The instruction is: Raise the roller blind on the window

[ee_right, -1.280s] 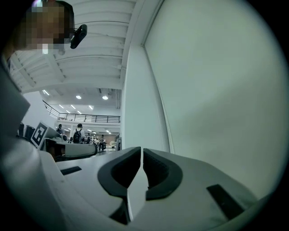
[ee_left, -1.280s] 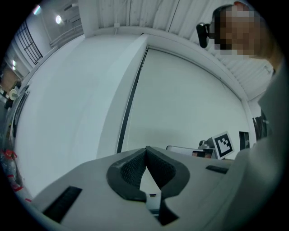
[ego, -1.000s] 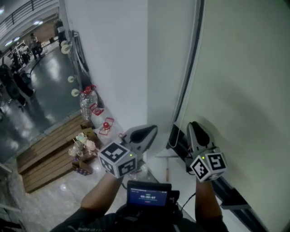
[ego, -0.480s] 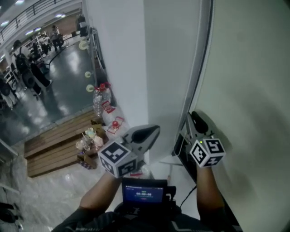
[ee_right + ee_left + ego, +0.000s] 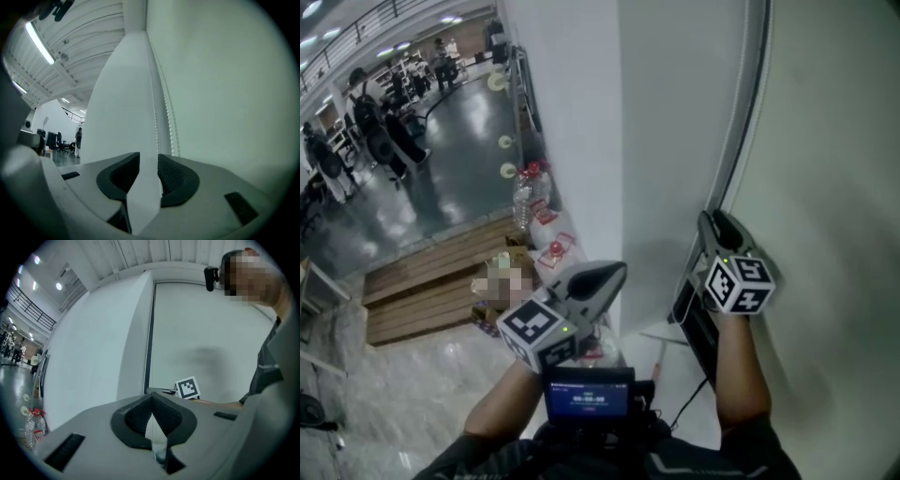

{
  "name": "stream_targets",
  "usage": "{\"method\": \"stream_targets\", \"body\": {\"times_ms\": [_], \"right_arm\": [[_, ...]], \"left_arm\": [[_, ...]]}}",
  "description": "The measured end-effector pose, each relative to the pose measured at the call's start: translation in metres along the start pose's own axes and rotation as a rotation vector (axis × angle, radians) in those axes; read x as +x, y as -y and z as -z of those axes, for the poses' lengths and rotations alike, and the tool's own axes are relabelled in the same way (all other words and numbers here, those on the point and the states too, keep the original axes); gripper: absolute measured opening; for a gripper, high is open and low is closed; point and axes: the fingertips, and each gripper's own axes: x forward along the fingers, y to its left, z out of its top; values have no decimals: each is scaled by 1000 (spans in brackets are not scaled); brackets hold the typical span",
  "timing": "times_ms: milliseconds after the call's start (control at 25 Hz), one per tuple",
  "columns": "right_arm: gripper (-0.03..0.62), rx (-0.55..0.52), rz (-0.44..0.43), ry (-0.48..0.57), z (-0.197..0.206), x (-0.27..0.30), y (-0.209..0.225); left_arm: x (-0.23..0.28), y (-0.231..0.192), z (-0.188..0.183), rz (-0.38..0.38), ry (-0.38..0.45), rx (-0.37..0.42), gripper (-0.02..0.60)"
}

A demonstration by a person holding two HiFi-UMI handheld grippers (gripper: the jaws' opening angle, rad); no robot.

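We look steeply down beside a window. Low in the middle of the head view, the left gripper (image 5: 617, 272) sits much where it was a second ago, its jaws closed tip to tip on nothing.

To its right, the right gripper (image 5: 713, 223) has travelled forward to the dark window frame (image 5: 734, 131) along the left edge of the roller blind (image 5: 834, 169). Its jaws have just been opening and now stand apart. In the right gripper view, one strand of the bead chain (image 5: 154, 110) runs down into the gap, close to the right-hand jaw, with no pad pressing on it. A second strand hangs just to its right.

The blind fills the right side of the head view as a pale sheet and appears fully down over the window.

We judge that the chain is lined up for a grip but not yet held, so no raising is under way. The next move calls for closing on one strand and pulling.

The left forearm (image 5: 511, 403) rises from the bottom edge, its gripper pointing level toward the white wall (image 5: 572, 141). The right forearm (image 5: 736, 366) reaches straight ahead, its gripper level, with the tips just beside the blind's edge.
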Motion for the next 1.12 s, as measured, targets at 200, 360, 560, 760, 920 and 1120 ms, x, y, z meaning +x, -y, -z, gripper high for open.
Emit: {"method": "stream_targets", "body": {"times_ms": [200, 360, 560, 760, 920, 1120], "right_arm": [[120, 8, -8, -13, 7, 16, 8], [120, 6, -14, -21, 6, 28, 13], [116, 5, -20, -32, 11, 43, 18], [14, 19, -57, -34, 16, 47, 16], [12, 12, -106, -35, 18, 40, 3], [12, 17, -139, -32, 20, 15, -18]], "left_arm": [[-15, -10, 0, -40, 0, -7, -3], [-21, -16, 2, -80, -21, -35, -3], [-27, -25, 8, -90, -27, -26, -3], [-32, -28, 7, -98, -27, -56, -3], [-32, -30, 9, -90, -26, -67, -3], [-23, -25, 13, -21, -15, -95, -3]]}}
